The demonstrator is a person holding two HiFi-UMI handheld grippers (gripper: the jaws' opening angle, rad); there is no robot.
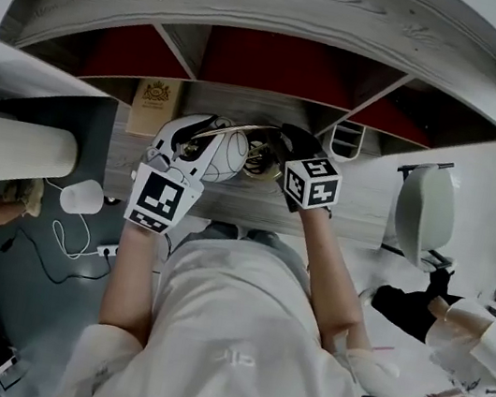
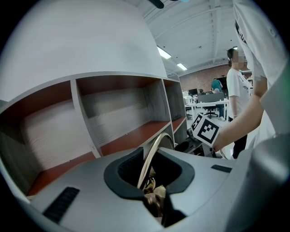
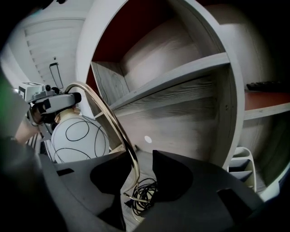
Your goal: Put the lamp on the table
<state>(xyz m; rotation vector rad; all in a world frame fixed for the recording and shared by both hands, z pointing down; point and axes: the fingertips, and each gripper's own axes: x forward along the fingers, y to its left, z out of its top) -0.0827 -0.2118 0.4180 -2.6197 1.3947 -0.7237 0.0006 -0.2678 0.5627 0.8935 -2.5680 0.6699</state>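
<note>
My left gripper (image 2: pixel 155 194) clenches the lamp (image 3: pixel 79 138) by its brass neck. My right gripper (image 3: pixel 136 181) is released, the curved stem (image 3: pixel 118 136) between its parted jaws.

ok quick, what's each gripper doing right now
left gripper: shut on the lamp
right gripper: open, the lamp's gold stem between its jaws, ungripped

No legible text; crest print on tan box (image 1: pixel 155 102) unreadable.
</note>
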